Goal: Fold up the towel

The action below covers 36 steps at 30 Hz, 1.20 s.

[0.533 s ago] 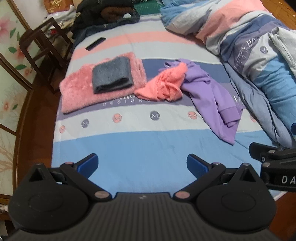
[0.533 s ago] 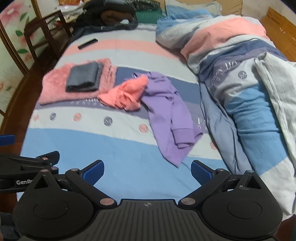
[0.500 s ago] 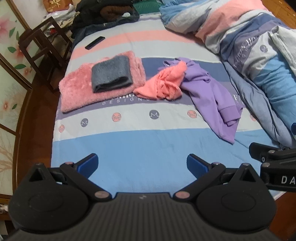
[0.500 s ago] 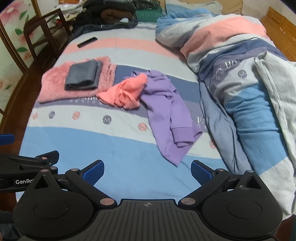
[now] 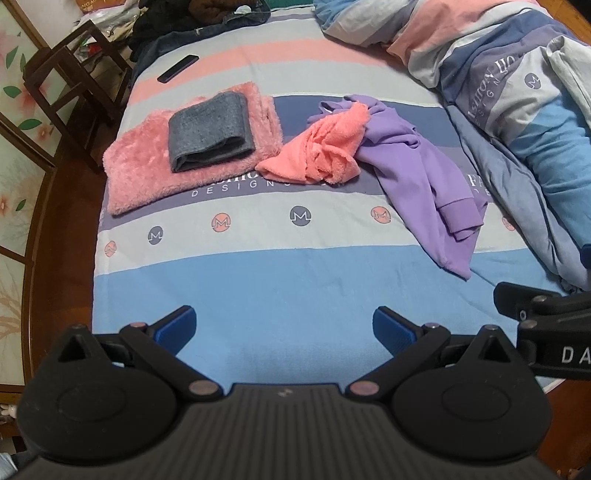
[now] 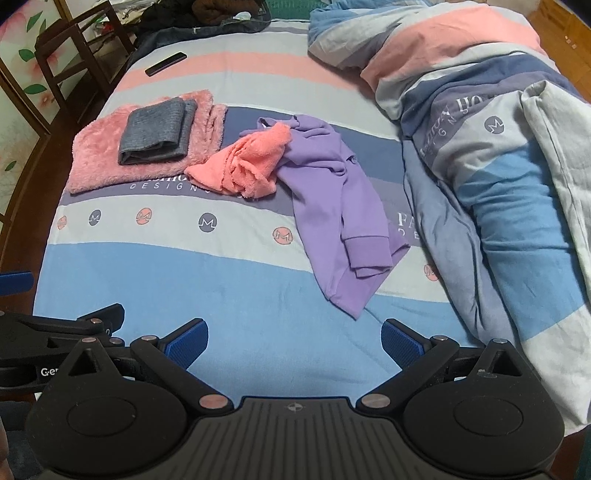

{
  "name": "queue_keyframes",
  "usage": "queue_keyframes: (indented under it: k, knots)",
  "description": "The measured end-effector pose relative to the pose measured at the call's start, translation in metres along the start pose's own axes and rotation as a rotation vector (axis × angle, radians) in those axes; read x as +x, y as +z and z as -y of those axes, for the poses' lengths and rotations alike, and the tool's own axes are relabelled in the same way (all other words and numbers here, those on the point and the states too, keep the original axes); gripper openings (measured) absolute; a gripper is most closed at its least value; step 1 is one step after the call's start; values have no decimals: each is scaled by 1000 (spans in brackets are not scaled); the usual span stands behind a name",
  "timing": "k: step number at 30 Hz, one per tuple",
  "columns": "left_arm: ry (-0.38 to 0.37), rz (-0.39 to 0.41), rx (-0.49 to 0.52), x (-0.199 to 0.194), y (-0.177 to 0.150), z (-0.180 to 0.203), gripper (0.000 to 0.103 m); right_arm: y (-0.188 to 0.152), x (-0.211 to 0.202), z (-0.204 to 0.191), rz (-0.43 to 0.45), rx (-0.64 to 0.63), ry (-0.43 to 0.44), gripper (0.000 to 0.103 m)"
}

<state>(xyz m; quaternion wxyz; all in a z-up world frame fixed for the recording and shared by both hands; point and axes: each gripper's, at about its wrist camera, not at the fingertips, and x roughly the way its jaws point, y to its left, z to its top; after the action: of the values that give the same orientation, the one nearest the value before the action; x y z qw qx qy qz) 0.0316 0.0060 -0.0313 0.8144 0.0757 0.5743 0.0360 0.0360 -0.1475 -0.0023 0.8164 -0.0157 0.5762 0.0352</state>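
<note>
A crumpled coral towel (image 5: 325, 151) (image 6: 245, 164) lies mid-bed, partly over a purple garment (image 5: 424, 184) (image 6: 340, 206). Left of it a folded grey towel (image 5: 208, 131) (image 6: 155, 134) rests on a folded fluffy pink towel (image 5: 147, 166) (image 6: 107, 151). My left gripper (image 5: 284, 328) hangs open above the blue stripe at the bed's near end, holding nothing. My right gripper (image 6: 293, 341) is open too, with nothing between its blue pads, just to the right of the left one. Both are well short of the towels.
The striped bedsheet (image 5: 258, 280) covers the bed. A bunched duvet (image 6: 480, 147) fills the right side. A dark phone-like object (image 5: 177, 68) lies at the far left. Dark clothes (image 6: 207, 14) pile at the head. A wooden chair (image 5: 74, 70) stands left of the bed.
Both views drifted slightly; the bed scene sits a little lower in frame. The towels and both open grippers are otherwise unchanged.
</note>
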Motion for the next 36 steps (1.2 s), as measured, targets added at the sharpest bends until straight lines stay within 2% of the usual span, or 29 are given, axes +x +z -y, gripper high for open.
queue_keyframes:
  k: [11, 36]
  knots:
    - [-6, 14, -3, 2, 24, -2, 103, 18, 0, 8, 17, 0, -12, 102]
    - [-2, 45, -5, -7, 23, -6, 103, 15, -6, 0, 36, 0, -9, 101]
